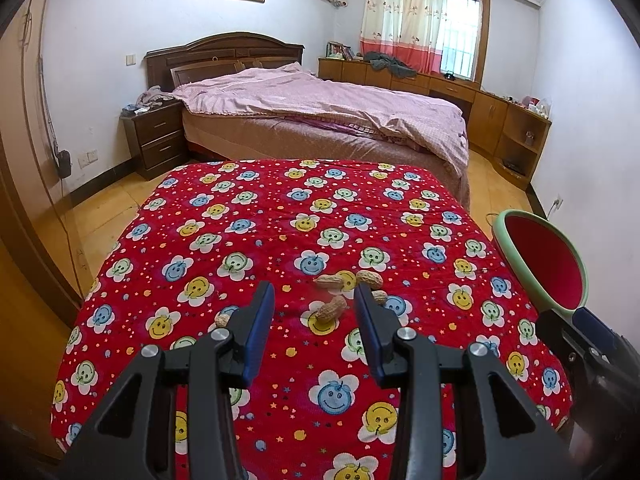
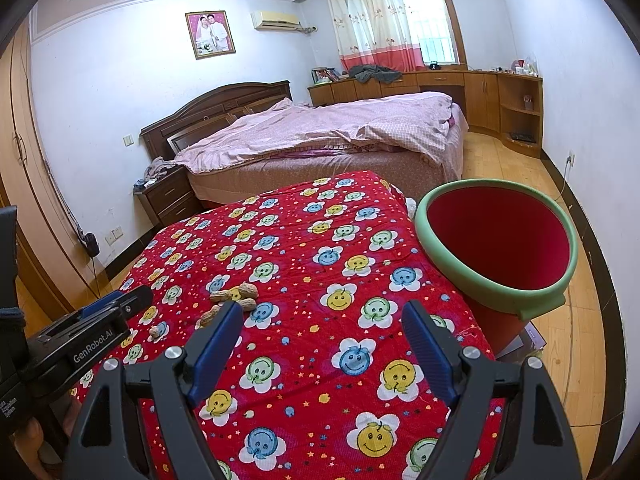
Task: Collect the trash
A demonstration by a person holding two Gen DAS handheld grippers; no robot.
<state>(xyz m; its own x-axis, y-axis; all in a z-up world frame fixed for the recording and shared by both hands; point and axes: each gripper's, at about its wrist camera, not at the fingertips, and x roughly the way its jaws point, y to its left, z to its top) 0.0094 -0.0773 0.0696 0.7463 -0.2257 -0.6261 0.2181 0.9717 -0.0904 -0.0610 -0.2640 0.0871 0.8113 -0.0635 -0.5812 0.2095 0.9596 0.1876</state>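
A desk (image 1: 280, 360) under a red cloth of smiling flowers fills the foreground, with a bed behind it. At the desk's right edge stands the red bin with a green rim (image 2: 440, 256), its mouth open and tipped toward the cameras.

The left claw (image 1: 315, 312) hangs over the middle of the cloth, part open, with nothing in its grip. The right claw (image 2: 322, 328) stands wide apart over bare cloth, also empty, close beside the bin.

The trash is a small scatter of peanuts (image 1: 348, 280). The nearest peanut (image 1: 330, 309) lies just ahead of the left claw, in line with the gap between its jaws, long axis slanting across that gap. In the right wrist view the same peanuts sit off to the left, beyond the right claw's left finger. So the left claw is plainly the nearer one, and the bin lies to its right.
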